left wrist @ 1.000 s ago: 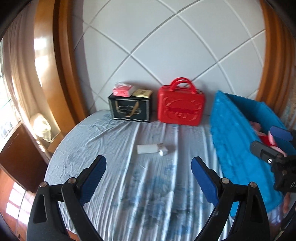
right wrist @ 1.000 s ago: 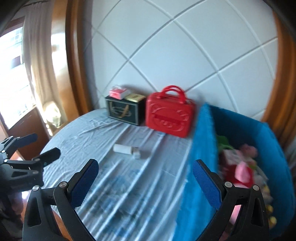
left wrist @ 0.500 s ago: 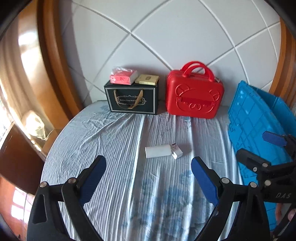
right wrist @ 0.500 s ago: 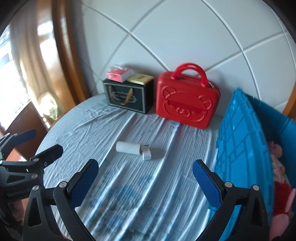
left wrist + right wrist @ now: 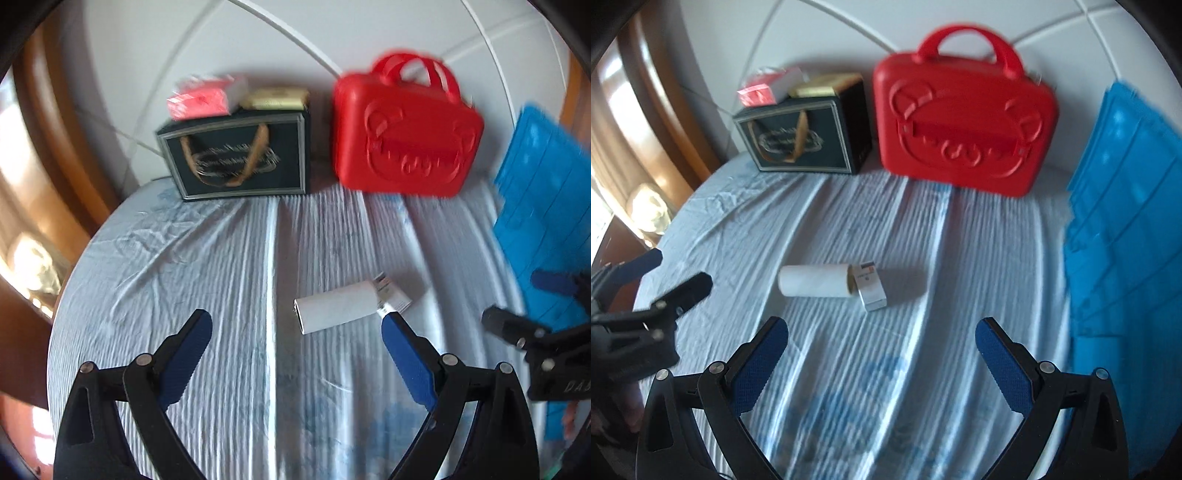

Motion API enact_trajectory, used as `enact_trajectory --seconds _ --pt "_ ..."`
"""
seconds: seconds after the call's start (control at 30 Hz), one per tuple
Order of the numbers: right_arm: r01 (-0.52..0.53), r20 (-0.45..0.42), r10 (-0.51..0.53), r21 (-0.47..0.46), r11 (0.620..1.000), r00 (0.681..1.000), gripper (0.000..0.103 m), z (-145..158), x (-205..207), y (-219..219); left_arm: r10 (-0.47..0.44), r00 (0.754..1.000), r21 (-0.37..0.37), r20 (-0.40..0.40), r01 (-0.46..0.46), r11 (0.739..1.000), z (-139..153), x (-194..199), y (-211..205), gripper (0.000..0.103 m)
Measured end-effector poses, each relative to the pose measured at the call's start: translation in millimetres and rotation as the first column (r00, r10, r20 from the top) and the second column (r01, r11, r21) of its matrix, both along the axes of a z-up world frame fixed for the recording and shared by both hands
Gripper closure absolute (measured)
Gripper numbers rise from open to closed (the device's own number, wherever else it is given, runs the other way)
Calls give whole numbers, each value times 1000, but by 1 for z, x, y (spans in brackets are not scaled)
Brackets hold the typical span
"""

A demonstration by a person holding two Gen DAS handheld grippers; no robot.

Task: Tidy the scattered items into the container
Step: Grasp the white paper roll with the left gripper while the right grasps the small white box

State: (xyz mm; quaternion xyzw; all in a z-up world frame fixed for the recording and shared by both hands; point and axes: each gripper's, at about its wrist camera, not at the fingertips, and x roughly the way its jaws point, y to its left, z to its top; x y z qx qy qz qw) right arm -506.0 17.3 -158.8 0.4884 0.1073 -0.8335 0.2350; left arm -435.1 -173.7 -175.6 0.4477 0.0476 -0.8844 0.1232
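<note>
Lying crosswise, the roll (image 5: 814, 280) touches a small box (image 5: 871, 291), its print unreadable; both grippers (image 5: 295, 332) (image 5: 881, 338) spread.

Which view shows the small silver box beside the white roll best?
The right wrist view: the small silver box lies fully visible against the end of the white roll, with its printed top showing. In the left wrist view the box is blurrier and partly covered by a finger of the left gripper.
</note>
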Motion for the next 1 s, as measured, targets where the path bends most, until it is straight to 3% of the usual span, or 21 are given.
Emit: enact_trajectory --seconds 0.17,0.33,0.6,0.67,0.7,0.77,0.8,0.83,0.9,0.97,1.0 --pt "41 39 -44 53 998 998 0 -50 -23 -4 -104 992 -1 66 105 995 -59 -34 3 9" --pt "61 49 -64 63 996 997 0 -77 -37 -9 -192 975 -29 112 196 980 -106 -67 15 9" --pt "37 83 -43 81 996 996 0 -104 -53 -20 -141 982 40 122 137 990 -140 -100 -3 9" --pt "20 79 -26 78 997 996 0 -110 -56 -27 -123 985 47 122 119 992 -145 -102 -7 15" --pt "15 80 -21 76 997 997 0 -113 -57 -30 -115 986 51 123 110 993 -148 -102 -10 23" --pt "3 83 -9 67 998 996 1 -119 -60 -36 -103 989 74 110 95 993 -151 -102 -15 26" --pt "2 81 -7 63 998 997 9 -122 -61 -39 -103 989 79 106 95 992 -152 -101 -15 27" --pt "2 81 -6 60 998 997 22 -124 -62 -41 -104 989 78 101 97 992 -153 -101 -15 27" --pt "-5 100 -1 54 999 995 36 -132 -66 -46 -118 989 66 86 112 991 -152 -101 -14 27" --pt "-10 117 4 50 999 993 40 -138 -70 -46 -128 989 58 77 124 991 -152 -103 -13 27" --pt "-11 122 4 54 999 993 49 -142 -70 -47 -130 989 60 73 126 990 -153 -104 -13 30"
